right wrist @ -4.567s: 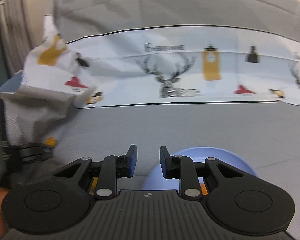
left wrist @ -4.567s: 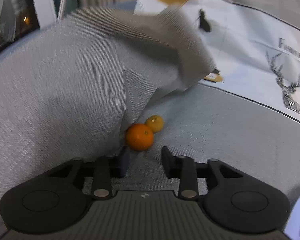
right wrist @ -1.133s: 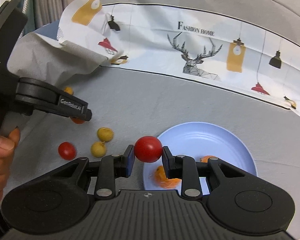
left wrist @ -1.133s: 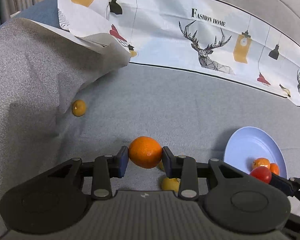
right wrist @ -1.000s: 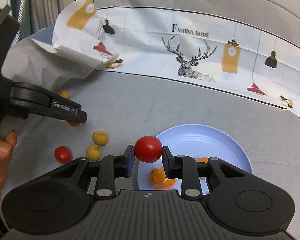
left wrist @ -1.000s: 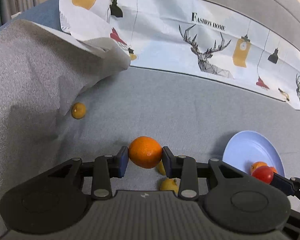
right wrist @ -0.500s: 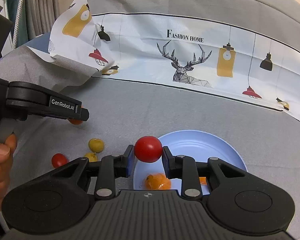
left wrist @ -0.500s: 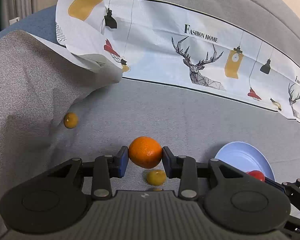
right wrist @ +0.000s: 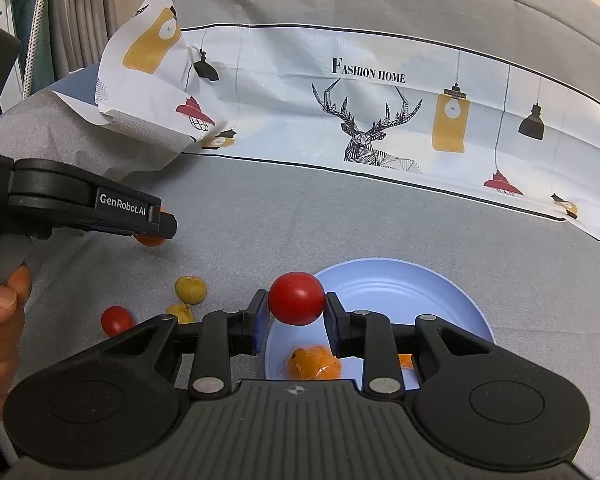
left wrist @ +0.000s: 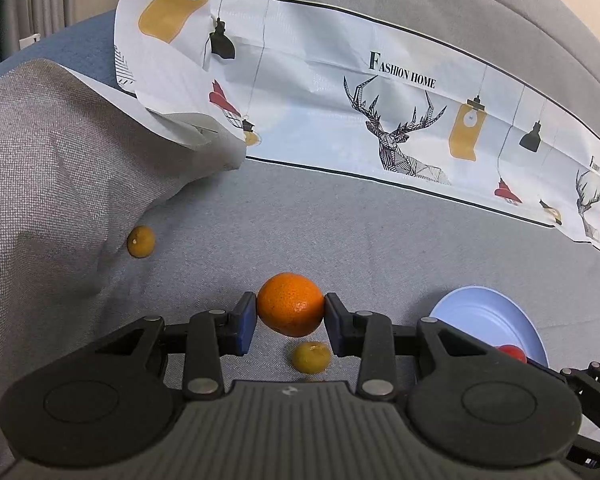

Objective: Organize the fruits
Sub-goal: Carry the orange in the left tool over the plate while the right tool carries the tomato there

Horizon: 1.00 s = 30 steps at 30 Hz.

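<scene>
Red tomato is now hanging over the blue plate, gripped in our right gripper; our left gripper is still clamping the orange, coming nearer.

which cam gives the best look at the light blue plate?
Right wrist view: the light blue round plate sits nearly whole below the right gripper, orange fruit pieces visible inside. Left wrist view shows only part of it at the right edge, behind the gripper body.
</scene>
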Each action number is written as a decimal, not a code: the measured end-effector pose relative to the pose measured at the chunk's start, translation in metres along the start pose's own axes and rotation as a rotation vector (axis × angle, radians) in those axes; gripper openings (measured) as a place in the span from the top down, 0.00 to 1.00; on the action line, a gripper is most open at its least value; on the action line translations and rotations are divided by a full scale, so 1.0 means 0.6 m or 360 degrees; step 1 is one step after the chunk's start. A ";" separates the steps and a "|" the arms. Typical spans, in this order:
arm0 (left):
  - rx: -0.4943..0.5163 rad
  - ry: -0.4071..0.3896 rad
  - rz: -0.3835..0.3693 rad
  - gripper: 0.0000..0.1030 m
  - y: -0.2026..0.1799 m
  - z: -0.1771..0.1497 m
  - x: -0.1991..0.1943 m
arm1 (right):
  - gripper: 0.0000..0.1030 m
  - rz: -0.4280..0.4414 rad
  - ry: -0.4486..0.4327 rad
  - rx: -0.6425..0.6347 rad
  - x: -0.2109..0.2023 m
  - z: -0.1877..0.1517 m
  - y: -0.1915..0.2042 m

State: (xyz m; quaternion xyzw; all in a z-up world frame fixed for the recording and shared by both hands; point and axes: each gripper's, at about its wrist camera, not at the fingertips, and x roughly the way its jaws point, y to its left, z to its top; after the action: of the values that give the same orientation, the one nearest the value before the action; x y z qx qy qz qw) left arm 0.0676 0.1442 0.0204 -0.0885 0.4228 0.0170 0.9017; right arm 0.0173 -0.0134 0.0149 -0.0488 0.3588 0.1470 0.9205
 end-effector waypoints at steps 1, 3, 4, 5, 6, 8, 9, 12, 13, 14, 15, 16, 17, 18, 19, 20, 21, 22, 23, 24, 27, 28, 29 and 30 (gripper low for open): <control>0.0001 0.0000 0.0001 0.61 0.000 0.000 0.000 | 0.70 0.0000 0.0000 0.0002 0.000 0.000 -0.001; 0.0002 -0.0002 -0.0001 0.61 -0.001 0.001 0.000 | 0.70 -0.0001 0.0000 0.0003 0.000 0.000 -0.001; 0.0002 -0.0002 -0.0001 0.61 -0.001 0.001 0.000 | 0.70 -0.0001 0.0001 0.0001 0.000 0.000 -0.001; 0.0001 -0.0001 -0.0001 0.61 -0.001 0.001 0.000 | 0.70 -0.0002 0.0000 0.0000 0.000 0.000 -0.001; 0.0000 -0.0002 -0.0002 0.61 -0.001 0.001 0.000 | 0.70 -0.0002 -0.0002 -0.0002 0.000 0.000 -0.001; 0.0002 -0.0005 0.0000 0.61 -0.001 0.001 -0.001 | 0.70 -0.0005 -0.0004 -0.0005 -0.001 0.000 -0.001; 0.0003 -0.0007 0.0001 0.61 -0.001 0.001 -0.001 | 0.70 -0.0007 -0.0004 -0.0002 0.000 0.000 0.000; 0.0004 -0.0007 -0.0001 0.61 -0.001 0.000 -0.001 | 0.70 -0.0011 -0.0007 -0.0001 -0.001 0.000 0.000; 0.0003 -0.0007 -0.0002 0.61 -0.001 0.000 -0.001 | 0.70 -0.0012 -0.0008 -0.0001 -0.001 0.000 -0.001; 0.0002 -0.0007 -0.0002 0.61 -0.002 0.000 -0.001 | 0.70 -0.0012 -0.0007 -0.0001 -0.001 -0.001 -0.001; 0.0003 -0.0008 -0.0003 0.61 -0.002 0.000 -0.001 | 0.70 -0.0012 -0.0007 -0.0002 -0.001 -0.001 -0.001; 0.0004 -0.0010 -0.0003 0.61 -0.002 0.000 -0.002 | 0.70 -0.0012 -0.0008 -0.0002 -0.001 -0.001 -0.001; 0.0007 -0.0013 -0.0001 0.61 -0.002 -0.001 -0.002 | 0.70 -0.0013 -0.0008 -0.0002 -0.001 -0.001 -0.002; 0.0009 -0.0014 -0.0001 0.61 -0.003 -0.001 -0.003 | 0.70 -0.0015 -0.0010 -0.0002 -0.002 -0.001 -0.002; 0.0009 -0.0015 -0.0002 0.61 -0.003 -0.001 -0.003 | 0.70 -0.0016 -0.0011 -0.0001 -0.002 0.000 -0.002; 0.0009 -0.0016 -0.0002 0.61 -0.004 -0.001 -0.003 | 0.70 -0.0016 -0.0011 0.0000 -0.002 0.000 -0.003; 0.0010 -0.0015 0.0000 0.61 -0.004 -0.001 -0.003 | 0.70 -0.0017 -0.0012 -0.0001 -0.003 -0.001 -0.003; 0.0009 -0.0015 -0.0001 0.61 -0.003 -0.001 -0.003 | 0.70 -0.0018 -0.0012 -0.0002 -0.003 -0.001 -0.003; 0.0008 -0.0015 -0.0002 0.61 -0.004 -0.001 -0.003 | 0.70 -0.0019 -0.0013 -0.0002 -0.003 0.000 -0.004; 0.0009 -0.0016 -0.0003 0.61 -0.004 -0.001 -0.004 | 0.70 -0.0020 -0.0014 -0.0002 -0.003 0.000 -0.004; 0.0010 -0.0016 -0.0004 0.61 -0.004 -0.001 -0.005 | 0.70 -0.0021 -0.0014 -0.0002 -0.004 0.000 -0.005; 0.0012 -0.0018 -0.0004 0.61 -0.004 -0.001 -0.005 | 0.70 -0.0020 -0.0015 -0.0002 -0.004 -0.001 -0.005; 0.0014 -0.0018 -0.0003 0.61 -0.005 0.000 -0.005 | 0.70 -0.0021 -0.0016 -0.0001 -0.004 -0.001 -0.005; 0.0015 -0.0018 -0.0003 0.61 -0.006 0.000 -0.005 | 0.70 -0.0022 -0.0017 -0.0002 -0.004 0.000 -0.006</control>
State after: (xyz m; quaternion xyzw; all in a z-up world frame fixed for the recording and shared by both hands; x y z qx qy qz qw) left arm 0.0663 0.1409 0.0233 -0.0847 0.4177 0.0147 0.9045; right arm 0.0166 -0.0175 0.0164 -0.0510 0.3535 0.1410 0.9233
